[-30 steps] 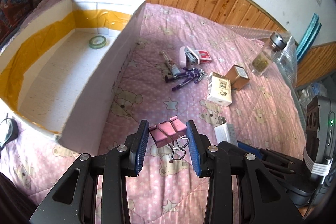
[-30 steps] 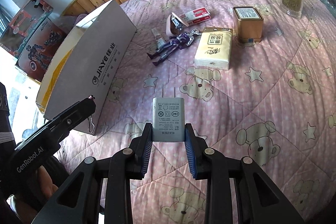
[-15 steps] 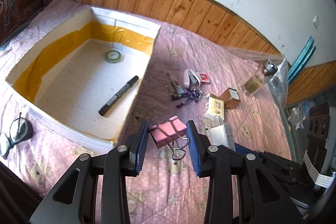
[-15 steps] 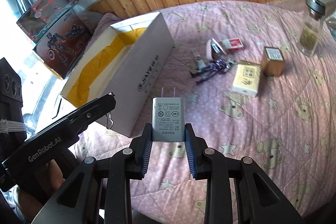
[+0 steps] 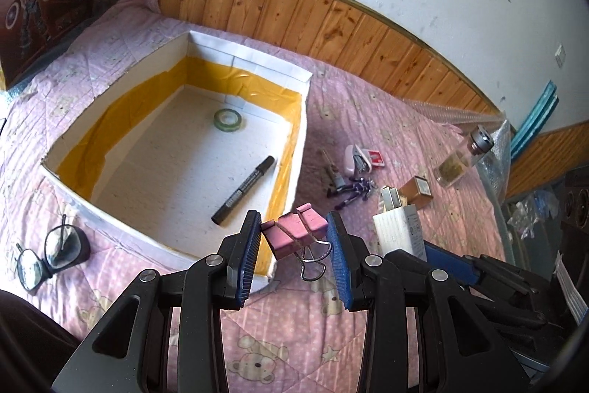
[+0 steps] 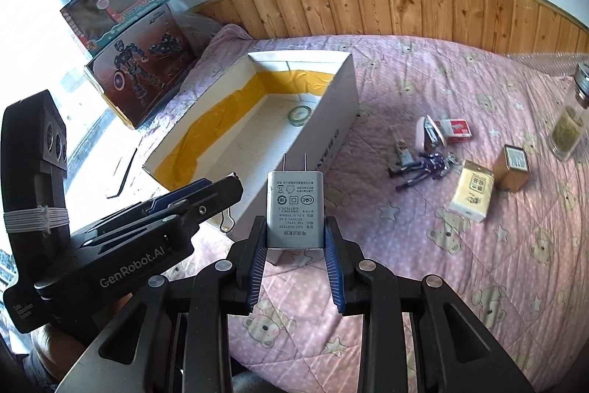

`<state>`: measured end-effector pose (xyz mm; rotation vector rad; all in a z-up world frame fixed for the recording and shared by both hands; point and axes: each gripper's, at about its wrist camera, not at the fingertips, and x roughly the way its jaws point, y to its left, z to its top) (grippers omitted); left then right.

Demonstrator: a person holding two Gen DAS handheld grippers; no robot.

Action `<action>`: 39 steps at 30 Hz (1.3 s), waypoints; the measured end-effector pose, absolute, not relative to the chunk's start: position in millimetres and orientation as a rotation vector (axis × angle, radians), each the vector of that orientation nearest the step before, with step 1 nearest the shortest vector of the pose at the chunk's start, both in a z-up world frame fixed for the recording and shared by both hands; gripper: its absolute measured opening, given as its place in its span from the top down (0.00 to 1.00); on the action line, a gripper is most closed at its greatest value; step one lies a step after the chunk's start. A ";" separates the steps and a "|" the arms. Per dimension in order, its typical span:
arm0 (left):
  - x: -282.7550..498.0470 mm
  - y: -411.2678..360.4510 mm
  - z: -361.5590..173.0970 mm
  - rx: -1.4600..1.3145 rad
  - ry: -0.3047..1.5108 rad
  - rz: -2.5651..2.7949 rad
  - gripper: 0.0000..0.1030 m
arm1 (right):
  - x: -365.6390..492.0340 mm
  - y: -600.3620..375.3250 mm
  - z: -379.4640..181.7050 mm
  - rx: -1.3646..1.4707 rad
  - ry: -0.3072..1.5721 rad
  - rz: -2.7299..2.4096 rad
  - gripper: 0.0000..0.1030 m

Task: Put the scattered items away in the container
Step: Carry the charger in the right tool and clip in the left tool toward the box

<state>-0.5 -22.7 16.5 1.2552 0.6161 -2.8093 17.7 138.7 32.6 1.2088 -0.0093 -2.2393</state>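
both grippers grip loads: left gripper pink binder clip, right gripper charger

The right tool hides the bottom of the charger. The words on the charger are too small to read. The picture's edge cuts off the bottle top, right of the box. The pen cannot be seen behind the box wall from the right.
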 end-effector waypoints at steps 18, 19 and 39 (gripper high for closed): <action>-10.5 -63.3 23.2 1.210 0.677 -2.798 0.63 | 4.3 96.4 56.3 1.151 0.083 -2.213 0.70; -12.0 -65.0 23.6 1.210 0.680 -2.797 0.63 | 3.7 94.1 57.2 1.147 0.088 -2.213 0.70; -45.3 -103.5 30.2 1.220 0.690 -2.779 0.63 | -22.4 64.0 59.2 1.143 0.130 -2.168 0.70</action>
